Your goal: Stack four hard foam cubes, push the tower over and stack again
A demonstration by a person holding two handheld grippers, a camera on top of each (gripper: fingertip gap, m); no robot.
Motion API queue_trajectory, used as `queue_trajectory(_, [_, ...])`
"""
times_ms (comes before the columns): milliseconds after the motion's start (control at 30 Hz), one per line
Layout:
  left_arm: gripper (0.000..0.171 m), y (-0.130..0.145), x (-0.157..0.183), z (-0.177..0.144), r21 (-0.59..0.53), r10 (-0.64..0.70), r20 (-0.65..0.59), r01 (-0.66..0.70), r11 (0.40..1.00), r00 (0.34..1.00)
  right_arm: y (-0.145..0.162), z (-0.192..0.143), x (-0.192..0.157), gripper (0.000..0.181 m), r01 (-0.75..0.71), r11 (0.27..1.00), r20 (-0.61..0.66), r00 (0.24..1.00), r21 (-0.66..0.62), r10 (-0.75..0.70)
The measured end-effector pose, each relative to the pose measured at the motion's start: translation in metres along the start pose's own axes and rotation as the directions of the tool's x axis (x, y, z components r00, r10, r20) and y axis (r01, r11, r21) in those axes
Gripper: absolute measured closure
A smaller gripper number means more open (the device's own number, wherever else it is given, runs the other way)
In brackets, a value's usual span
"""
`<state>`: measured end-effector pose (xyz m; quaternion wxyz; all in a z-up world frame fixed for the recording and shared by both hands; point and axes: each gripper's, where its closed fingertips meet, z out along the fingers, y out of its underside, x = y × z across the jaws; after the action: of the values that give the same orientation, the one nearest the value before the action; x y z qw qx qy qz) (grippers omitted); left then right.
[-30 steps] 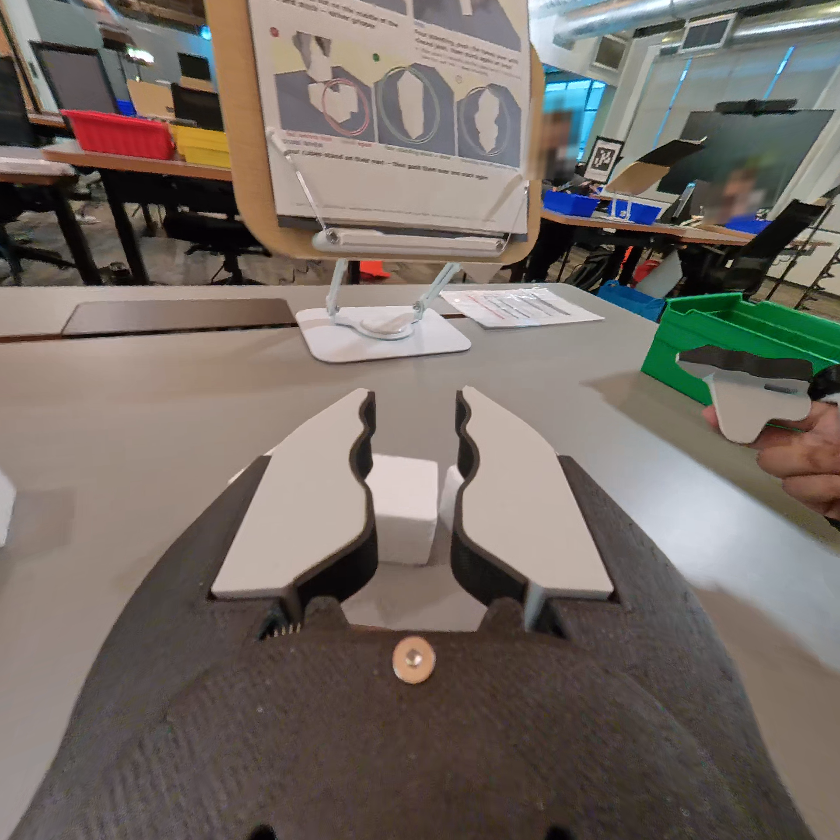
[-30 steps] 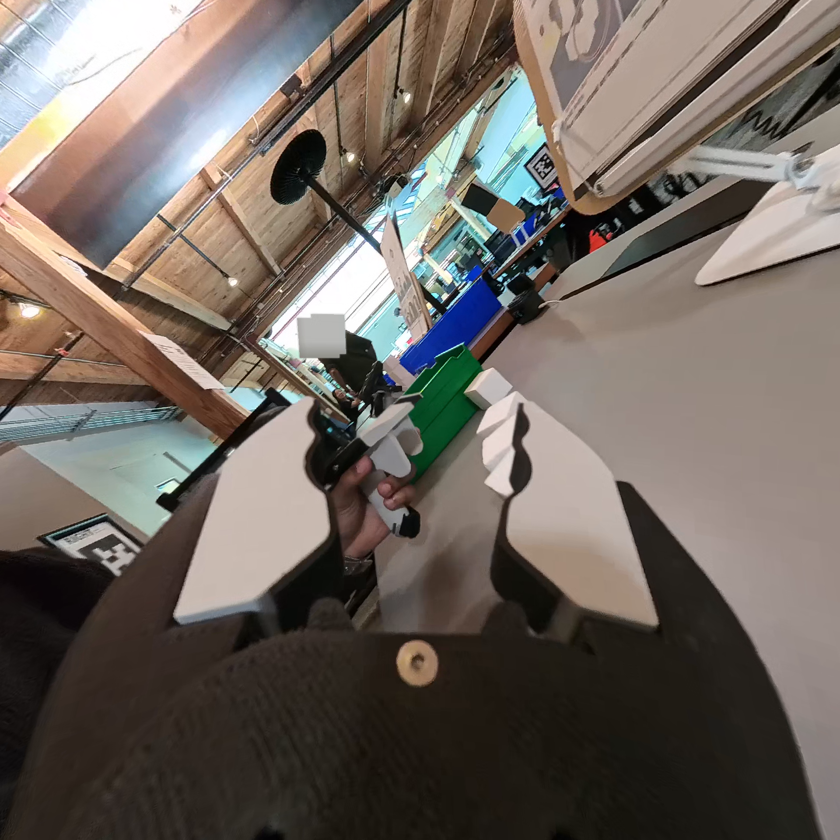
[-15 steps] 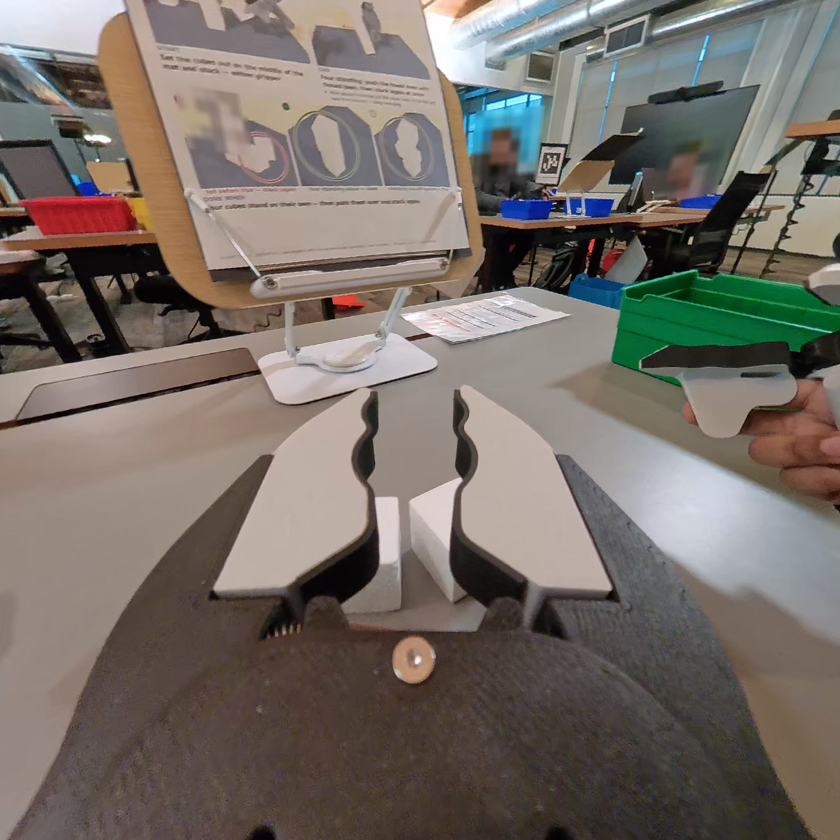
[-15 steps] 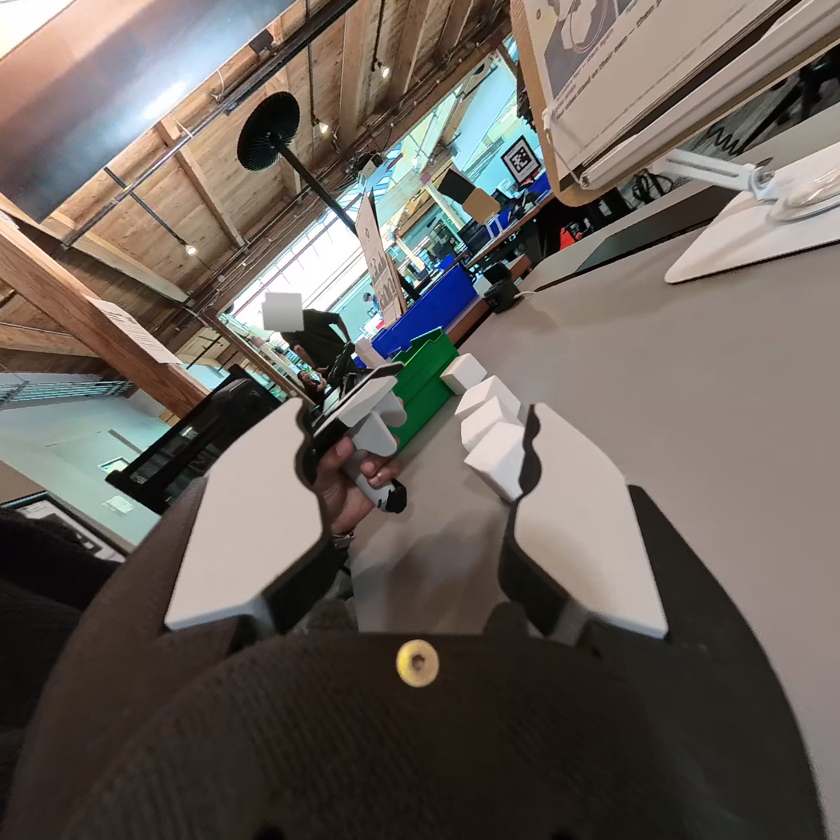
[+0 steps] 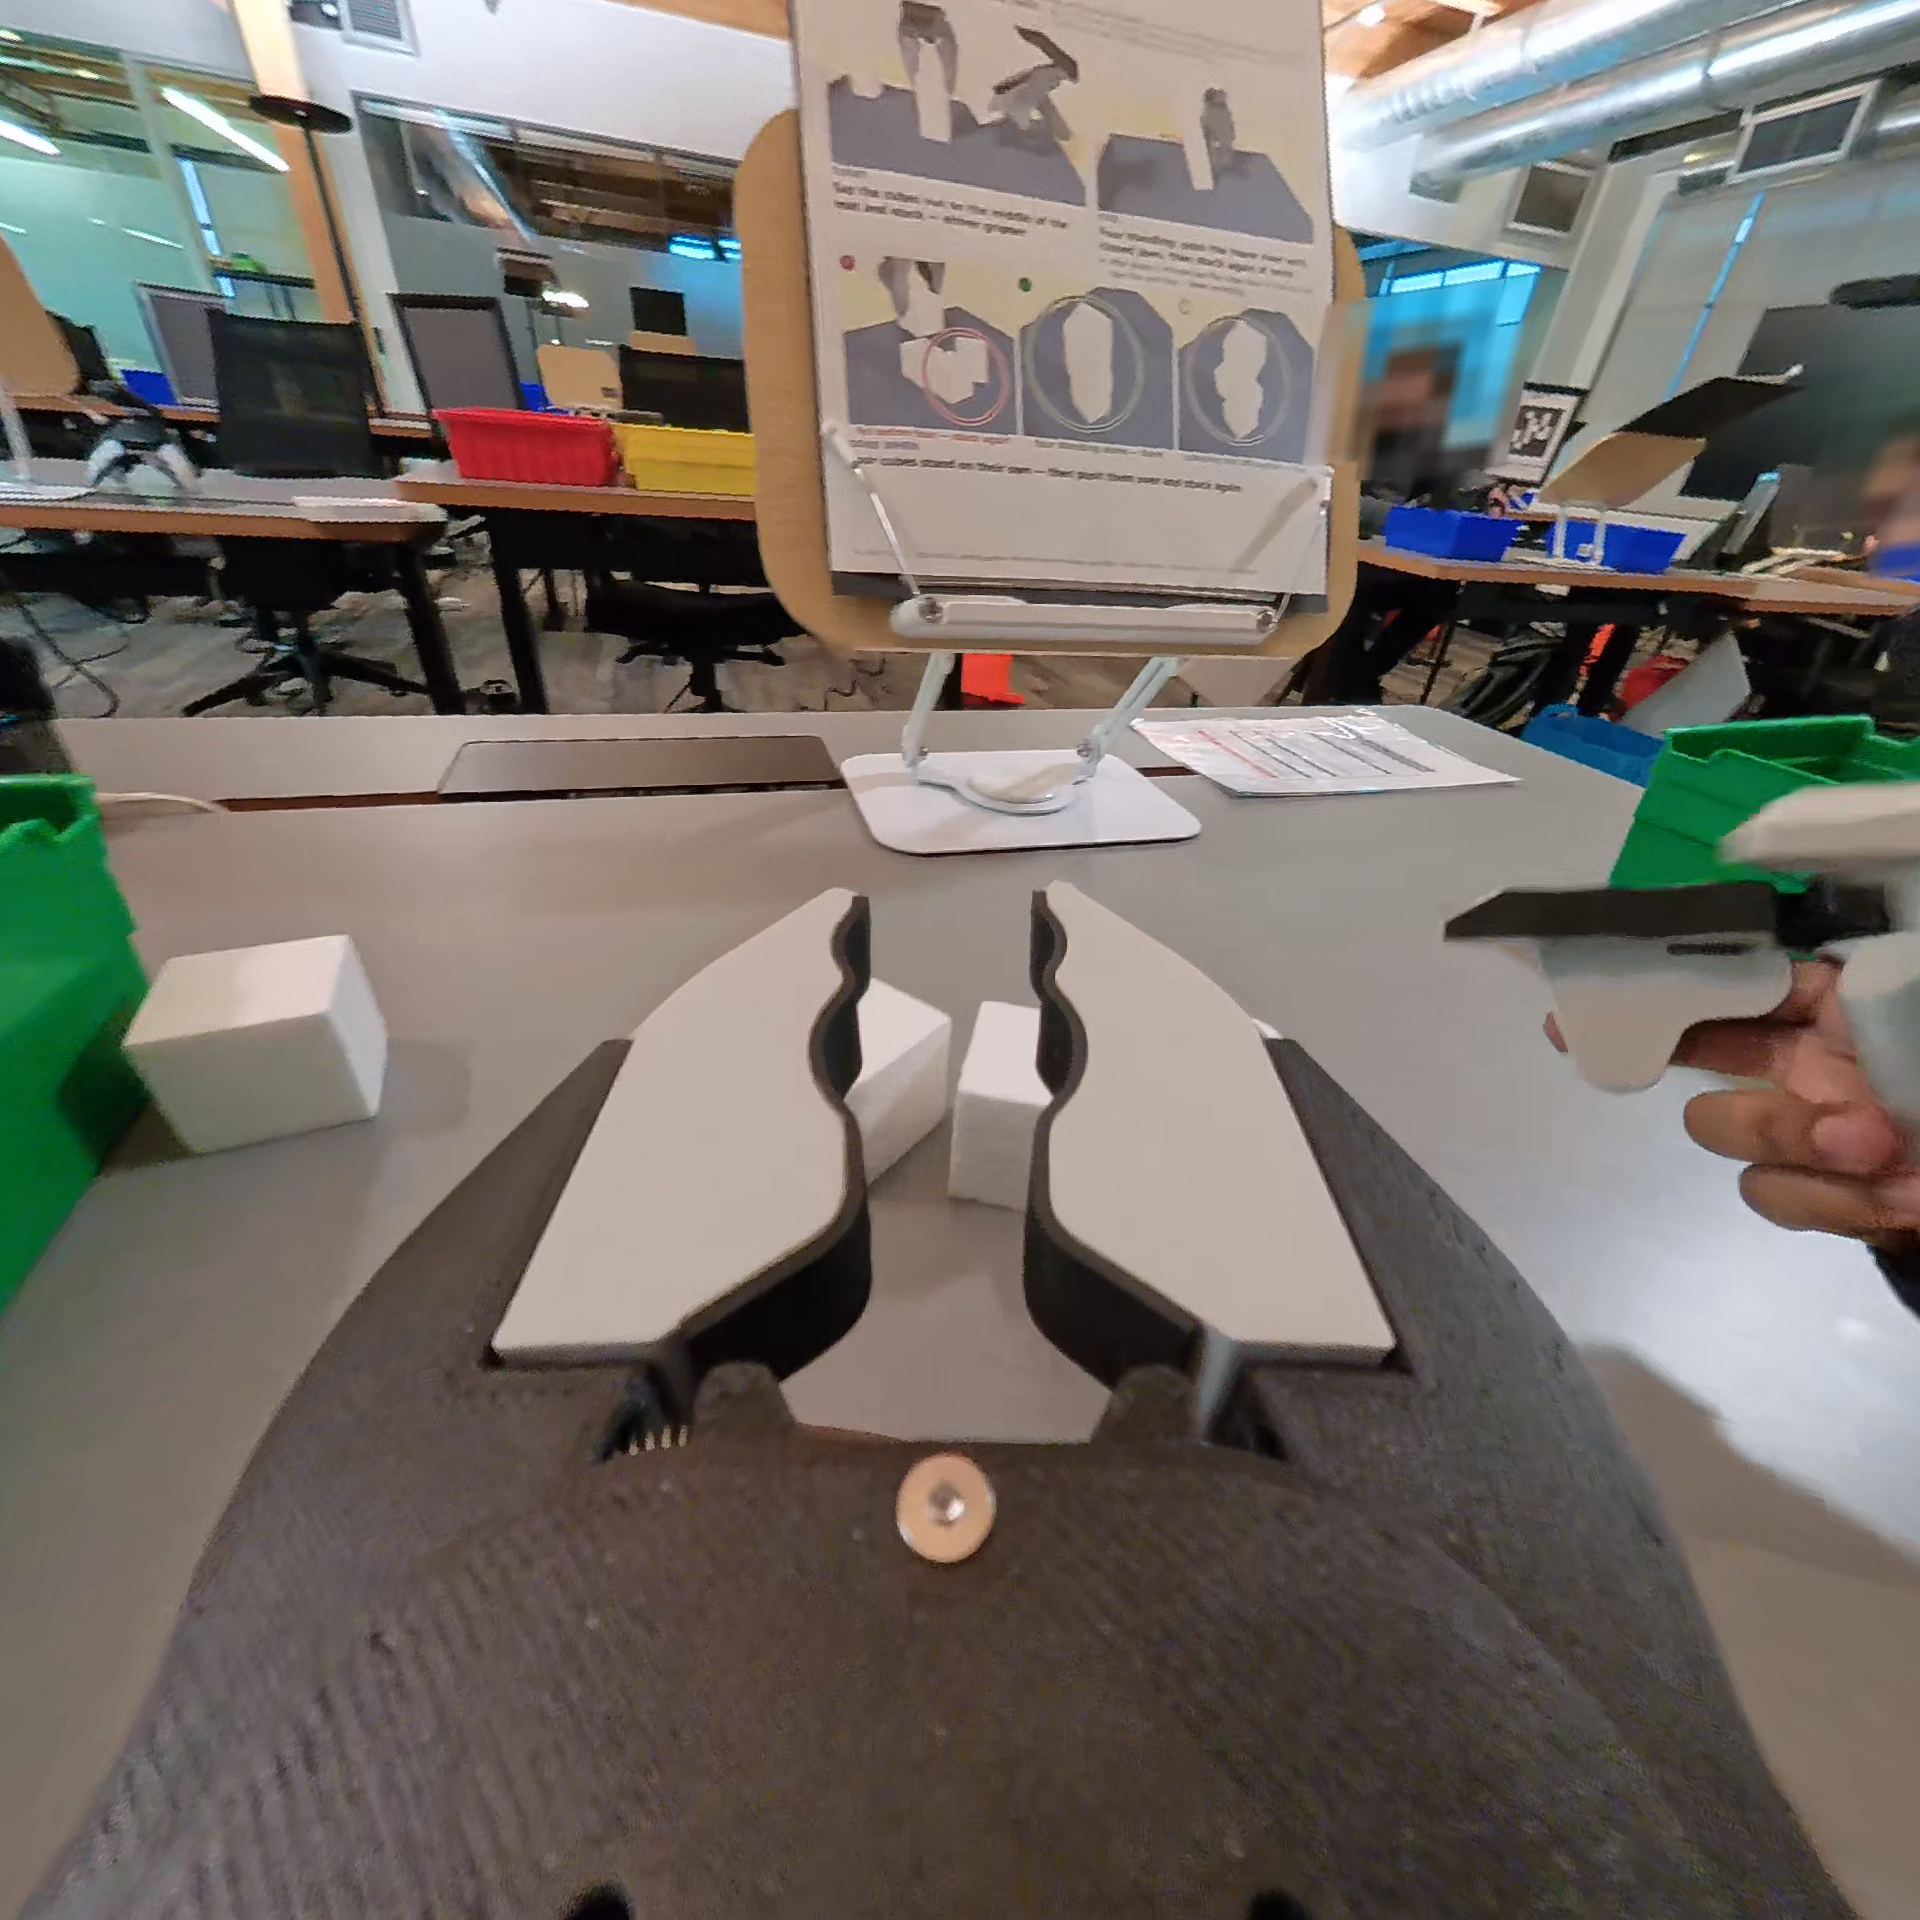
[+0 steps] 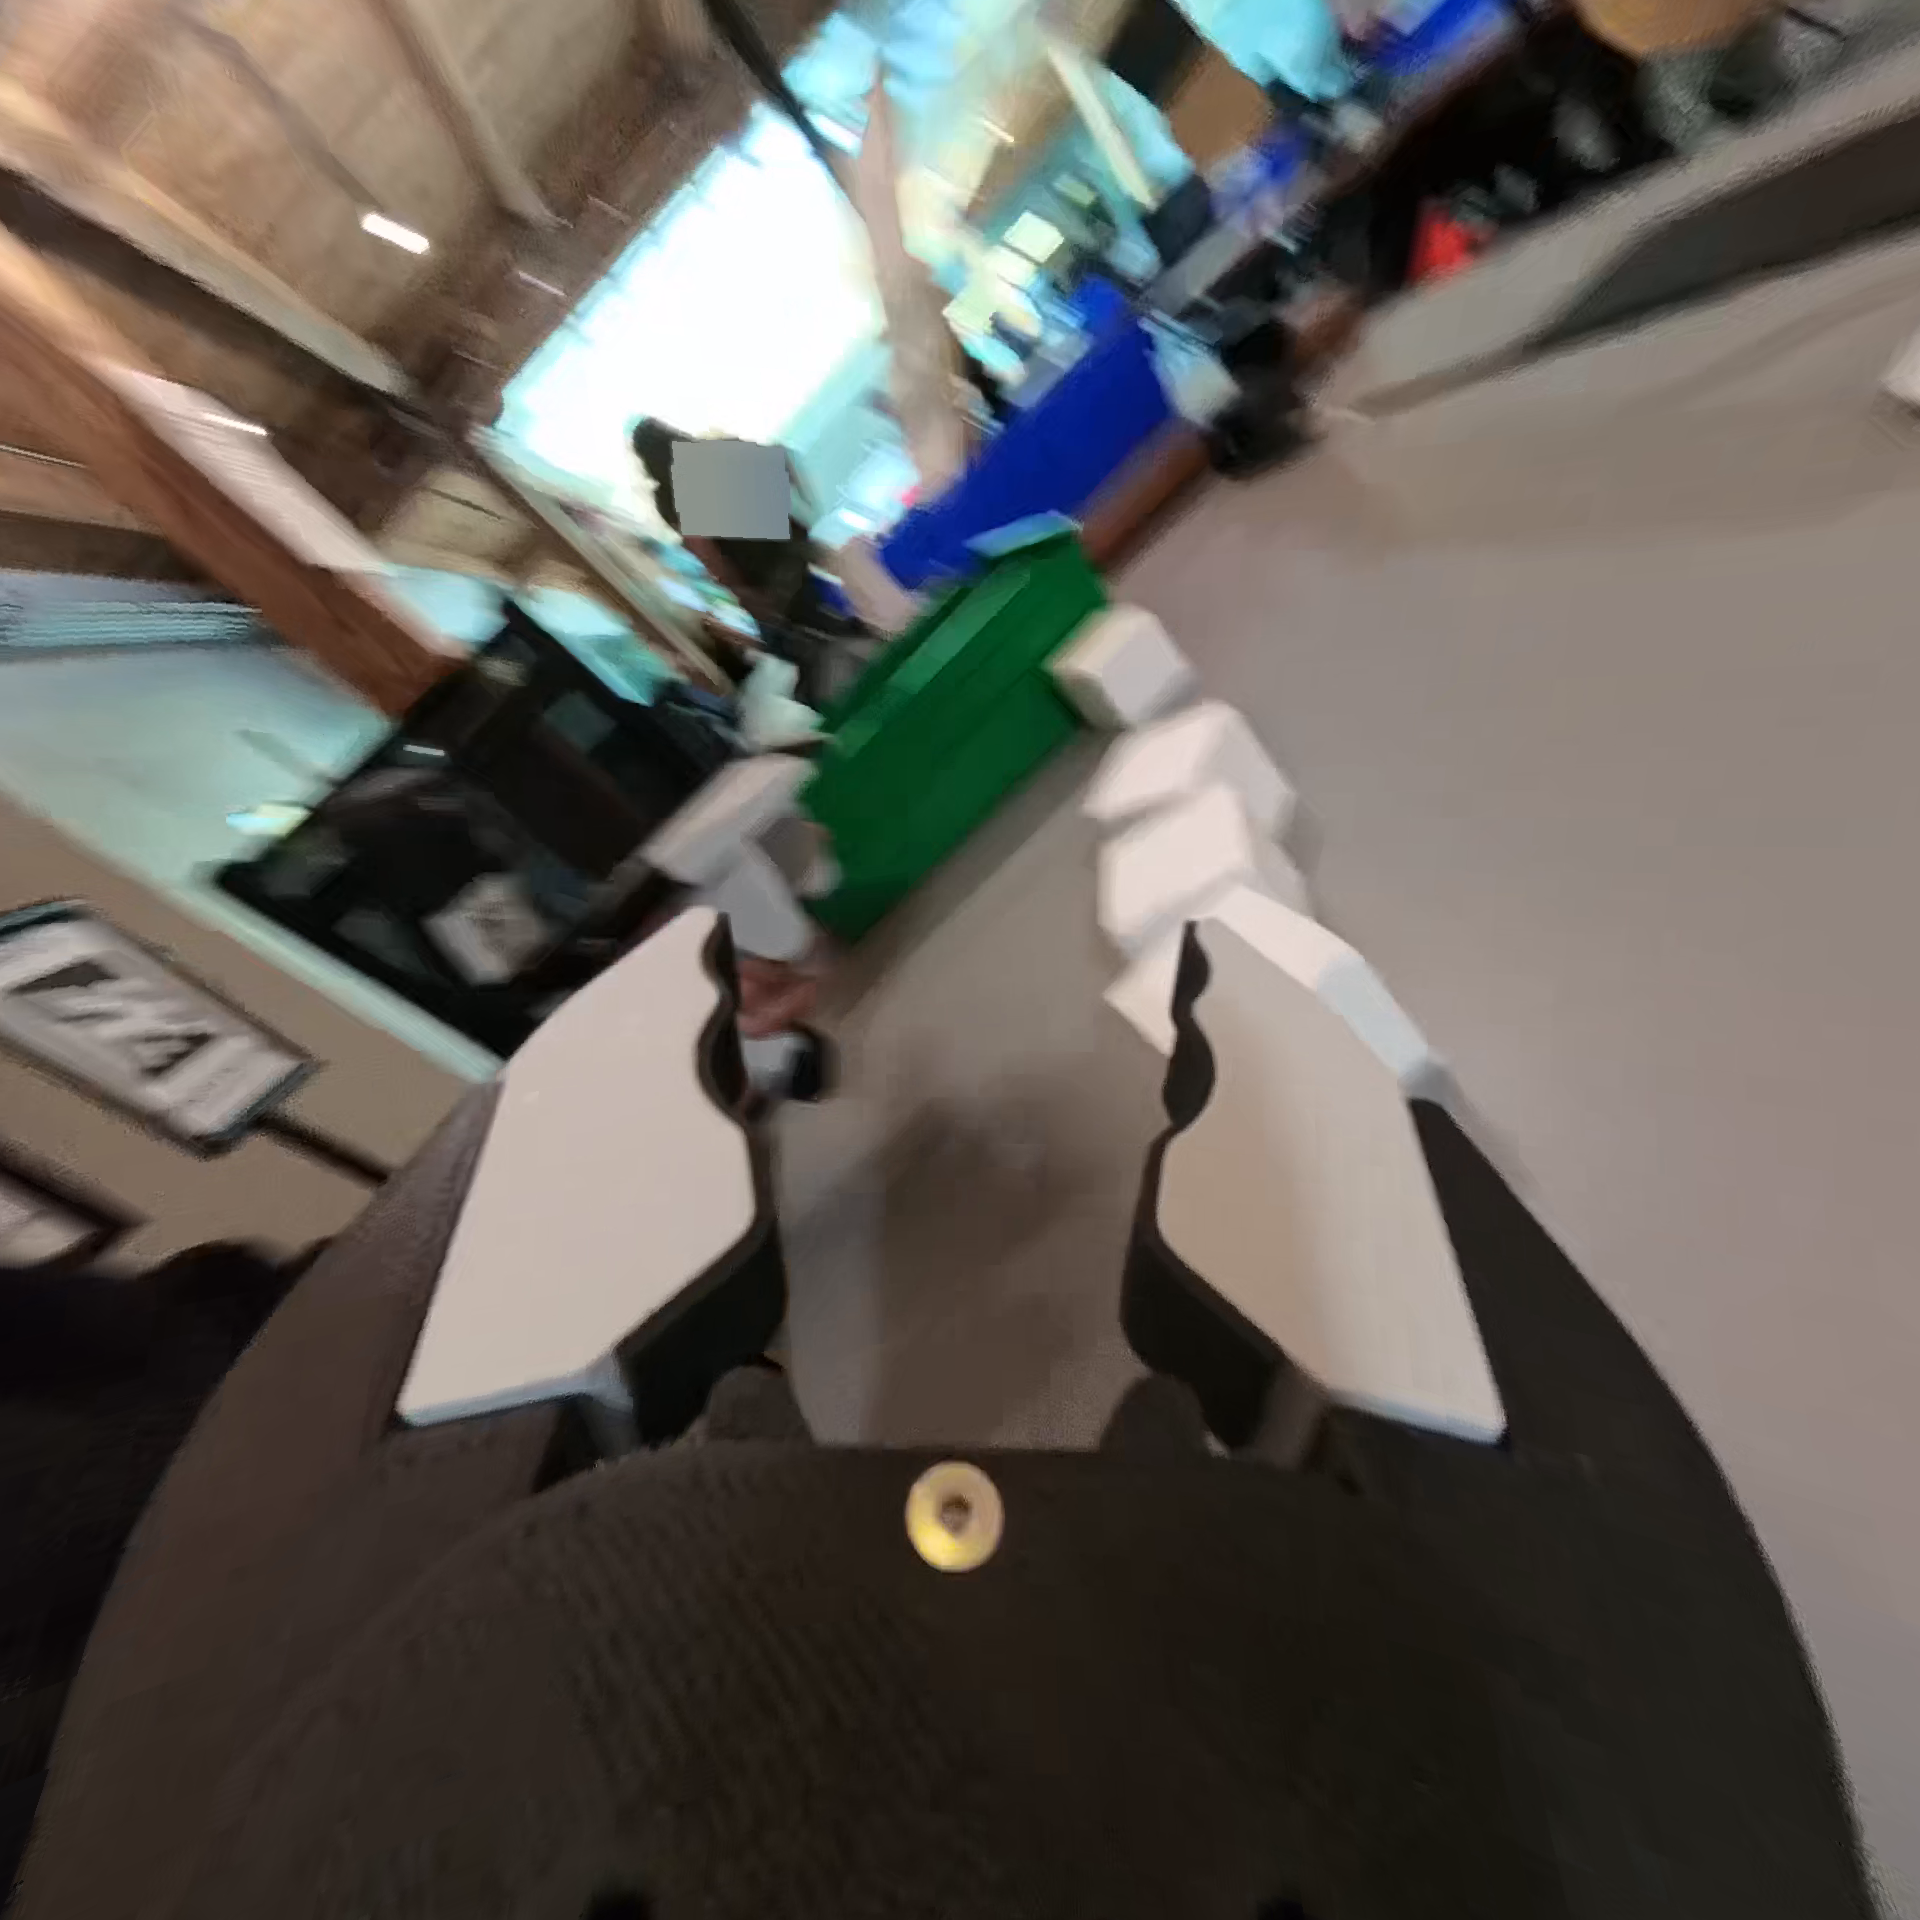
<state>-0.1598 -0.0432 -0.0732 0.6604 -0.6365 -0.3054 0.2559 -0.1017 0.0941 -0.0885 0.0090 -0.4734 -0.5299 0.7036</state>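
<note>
Four white foam cubes lie toppled in a row on the grey table [image 6: 1558, 831]: the far cube [image 6: 1122, 665], two middle cubes [image 6: 1195, 769] [image 6: 1195, 862] and the near cube [image 6: 1299, 966] beside my right finger. My right gripper [image 6: 951, 945] is open and empty, just left of the row. In the left wrist view my left gripper [image 5: 945, 914] is open and empty; two cubes [image 5: 899, 1060] [image 5: 992, 1101] lie on the table beyond its fingers, seen through the gap. A third cube [image 5: 260, 1039] lies at the left. The right gripper [image 5: 1621, 935] shows at the right, held by a hand.
A green bin [image 5: 52, 987] stands at the left next to the third cube; it also shows in the right wrist view [image 6: 956, 717]. Another green bin [image 5: 1766, 810] is at the right. A document stand [image 5: 1018, 810] and a paper sheet [image 5: 1320, 753] are at the back.
My left gripper has drawn back from the cubes, and the left cube and left bin have come into view. My right gripper has swung and rolled; its view is blurred. Both stay open.
</note>
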Motion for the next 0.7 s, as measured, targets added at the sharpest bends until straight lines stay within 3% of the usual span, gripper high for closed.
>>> queue_trajectory(67, [0.146, -0.004, -0.013, -0.011, 0.024, -0.011, 0.061, 0.009, 1.0, 0.998, 0.019, 0.006, 0.038, 0.123, -0.023, 0.994, -0.199, 0.98, -0.104, 0.002])
queue_trajectory(133, [0.149, -0.006, -0.025, -0.02, 0.035, -0.03, 0.109, 0.026, 0.999, 0.994, 0.027, 0.008, 0.059, 0.13, -0.116, 0.985, -0.278, 0.958, -0.127, 0.077])
queue_trajectory(233, [0.152, -0.003, -0.034, -0.025, 0.024, -0.08, 0.13, 0.077, 0.997, 0.988, 0.011, 0.013, 0.046, 0.122, -0.237, 0.97, -0.12, 0.966, -0.046, 0.23])
queue_trajectory(333, [0.157, 0.0, -0.034, -0.022, 0.01, -0.106, 0.116, 0.106, 0.994, 0.988, 0.0, 0.005, 0.044, 0.128, -0.271, 0.962, -0.083, 0.959, 0.018, 0.272])
queue_trajectory(500, [0.157, 0.003, -0.017, -0.006, -0.013, -0.065, 0.058, 0.066, 0.998, 0.996, -0.013, -0.014, 0.043, 0.128, -0.154, 0.985, -0.131, 0.978, 0.076, 0.162])
queue_trajectory(700, [0.157, 0.007, 0.012, 0.022, -0.039, -0.029, -0.045, 0.027, 0.999, 0.999, -0.028, -0.046, 0.039, 0.131, 0.15, 0.983, -0.291, 0.95, 0.107, -0.114])
